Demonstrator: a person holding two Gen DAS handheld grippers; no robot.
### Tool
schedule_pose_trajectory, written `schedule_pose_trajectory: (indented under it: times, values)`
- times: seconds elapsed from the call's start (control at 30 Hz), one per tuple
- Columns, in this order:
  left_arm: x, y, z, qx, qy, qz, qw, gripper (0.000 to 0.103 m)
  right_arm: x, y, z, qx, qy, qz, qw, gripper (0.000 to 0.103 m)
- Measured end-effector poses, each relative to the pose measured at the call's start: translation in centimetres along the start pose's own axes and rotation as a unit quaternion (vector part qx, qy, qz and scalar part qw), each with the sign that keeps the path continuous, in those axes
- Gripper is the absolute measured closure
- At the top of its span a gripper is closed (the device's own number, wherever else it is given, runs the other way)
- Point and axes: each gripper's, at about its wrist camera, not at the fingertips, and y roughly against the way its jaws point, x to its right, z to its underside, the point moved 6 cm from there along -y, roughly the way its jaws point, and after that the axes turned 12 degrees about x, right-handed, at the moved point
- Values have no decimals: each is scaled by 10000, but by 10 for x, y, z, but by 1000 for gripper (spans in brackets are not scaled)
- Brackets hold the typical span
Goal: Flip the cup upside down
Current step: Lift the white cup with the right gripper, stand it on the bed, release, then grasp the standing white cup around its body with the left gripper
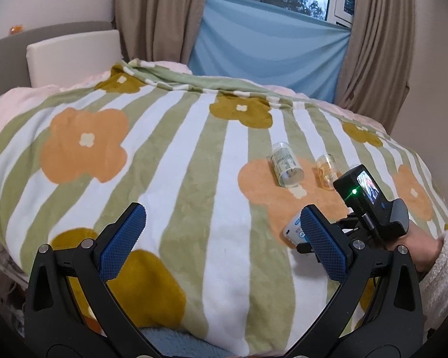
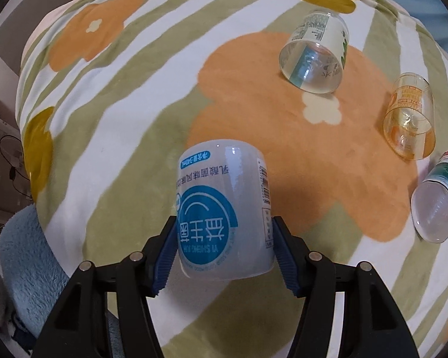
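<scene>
Above the striped floral blanket (image 2: 110, 113), the right tool (image 2: 224, 249) is clamped on the blue-labelled cup (image 2: 224, 208), print inverted. Left tool (image 1: 221, 238) gapes wide, holding nothing. Three clear cups (image 2: 315, 56) lie tipped nearby.

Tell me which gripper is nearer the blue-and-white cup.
Right. The right gripper is shut on the blue-and-white cup, its pads against both sides. The left gripper hangs open beside it, over the blanket, holding nothing.

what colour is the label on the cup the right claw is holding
Blue and white, on the pale cup in the right claw; clearest in the right wrist view.
</scene>
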Motion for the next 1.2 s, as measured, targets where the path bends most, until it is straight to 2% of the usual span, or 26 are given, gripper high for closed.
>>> schedule_pose_trajectory:
  times: [0.07, 0.1, 0.17, 0.23, 0.3, 0.33, 0.4, 0.5, 0.57, 0.63, 0.73, 0.8, 0.9, 1.03, 1.2]
  values:
    - [0, -1, 2, -71, 38, 20, 10000, 0, -1, 0, -1, -37, 58, 52, 10000, 43]
    - [1, -2, 2, -125, 62, 65, 9999, 0, -2, 0, -2, -16, 91, 81, 9999, 39]
    - [3, -5, 4, -241, 97, 112, 9996, 0, -1, 2, 0, 68, 133, 163, 9998, 28]
    - [7, -8, 5, -343, 87, 138, 9993, 0, 3, 10, 3, 248, 30, 93, 9996, 12]
    - [14, -11, 4, -486, 97, 199, 9986, 0, 9, 21, 6, 413, -144, -31, 9990, 7]
    - [17, -14, 4, -575, 133, 246, 9980, 0, 11, 28, 8, 473, -256, -127, 9985, 1]
    - [27, -23, 4, -855, 265, 400, 9952, 0, 19, 46, 11, 702, -395, -223, 9965, 0]
    - [53, -46, 7, -1456, 517, 713, 9854, 0, 28, 84, 21, 1170, -539, -360, 9910, 0]
    - [72, -69, 17, -2006, 801, 826, 9729, 0, 33, 107, 29, 1418, -703, -487, 9862, 0]
    - [86, -87, 28, -2398, 1091, 927, 9602, 0, 34, 132, 38, 1743, -828, -561, 9796, 0]
    - [106, -121, 50, -2936, 1343, 758, 9434, 1, 22, 164, 56, 2126, -867, -591, 9715, 0]
    - [115, -142, 67, -3243, 1504, 588, 9321, 8, 14, 181, 74, 2406, -806, -426, 9663, 0]
    - [122, -164, 89, -3530, 1727, 364, 9188, 10, 7, 197, 97, 2713, -755, -256, 9592, 0]
    - [126, -184, 106, -3730, 1994, 222, 9059, 15, 1, 203, 114, 3000, -769, -218, 9506, 0]
    - [127, -199, 120, -3930, 2044, 132, 8964, 19, 4, 198, 122, 3196, -853, -347, 9431, 0]
